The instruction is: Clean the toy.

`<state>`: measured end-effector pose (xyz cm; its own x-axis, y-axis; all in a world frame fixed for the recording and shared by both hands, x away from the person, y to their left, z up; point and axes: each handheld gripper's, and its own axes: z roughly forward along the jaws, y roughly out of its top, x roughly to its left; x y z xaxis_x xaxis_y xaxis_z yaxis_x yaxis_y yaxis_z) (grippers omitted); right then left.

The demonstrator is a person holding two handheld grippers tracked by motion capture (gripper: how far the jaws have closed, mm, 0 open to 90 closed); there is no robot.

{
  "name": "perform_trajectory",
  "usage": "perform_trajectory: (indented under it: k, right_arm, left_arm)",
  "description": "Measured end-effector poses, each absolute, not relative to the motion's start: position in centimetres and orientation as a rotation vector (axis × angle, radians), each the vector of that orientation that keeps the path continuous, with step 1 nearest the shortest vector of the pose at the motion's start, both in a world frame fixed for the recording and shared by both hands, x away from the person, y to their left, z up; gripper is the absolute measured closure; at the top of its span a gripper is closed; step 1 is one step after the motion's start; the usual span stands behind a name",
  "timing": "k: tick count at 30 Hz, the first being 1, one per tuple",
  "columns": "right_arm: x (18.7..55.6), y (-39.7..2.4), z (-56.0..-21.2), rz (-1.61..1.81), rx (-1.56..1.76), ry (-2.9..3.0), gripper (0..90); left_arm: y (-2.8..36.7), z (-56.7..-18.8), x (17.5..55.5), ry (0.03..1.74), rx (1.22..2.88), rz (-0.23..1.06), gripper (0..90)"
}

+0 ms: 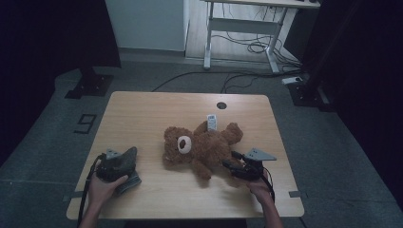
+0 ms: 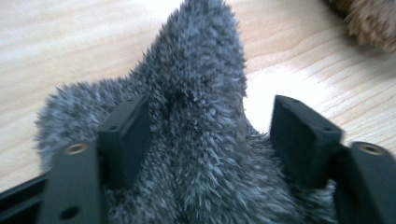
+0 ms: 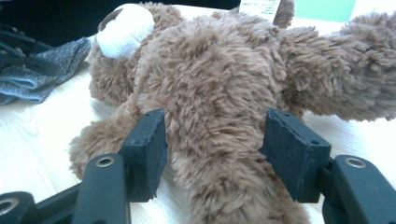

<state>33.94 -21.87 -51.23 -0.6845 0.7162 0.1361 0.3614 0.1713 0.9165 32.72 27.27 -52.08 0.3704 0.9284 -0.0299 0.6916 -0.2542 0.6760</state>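
A brown teddy bear (image 1: 202, 145) lies on its back in the middle of the wooden table (image 1: 142, 114), with a white tag (image 1: 212, 122) at its far side. My right gripper (image 1: 230, 159) is at the bear's near right and stands open. In the right gripper view its jaws sit either side of one brown limb (image 3: 215, 154), touching the fur. At the left a hand holds my left gripper (image 1: 121, 164) over a grey fuzzy cloth (image 1: 126, 157). That gripper (image 2: 210, 121) is open, with a ridge of the grey cloth (image 2: 201, 93) between its jaws.
A round cable hole (image 1: 221, 105) lies near the table's far edge. Beyond the table a white-legged desk (image 1: 242, 28) stands over loose cables (image 1: 247, 47) on the floor. Bare wood lies at the table's far left and along the front edge.
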Motion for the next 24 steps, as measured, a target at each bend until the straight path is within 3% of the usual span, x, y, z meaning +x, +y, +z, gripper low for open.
perform_trajectory:
  k: [9, 19, 24]
  right_arm:
    - [33.2, -21.9, -51.2, 1.51, 0.997, 2.148, 37.6]
    - [32.5, -21.7, -51.1, 1.514, 0.987, 2.17, 33.1]
    - [32.0, -21.5, -51.1, 1.509, 0.99, 2.173, 29.9]
  left_arm:
    - [26.8, -49.4, 31.5, 1.302, 1.956, 0.566, 19.9]
    - [23.7, -48.7, 29.9, 1.203, 1.894, 0.597, 19.3]
    - [22.5, -48.3, 29.5, 1.152, 1.894, 0.546, 18.9]
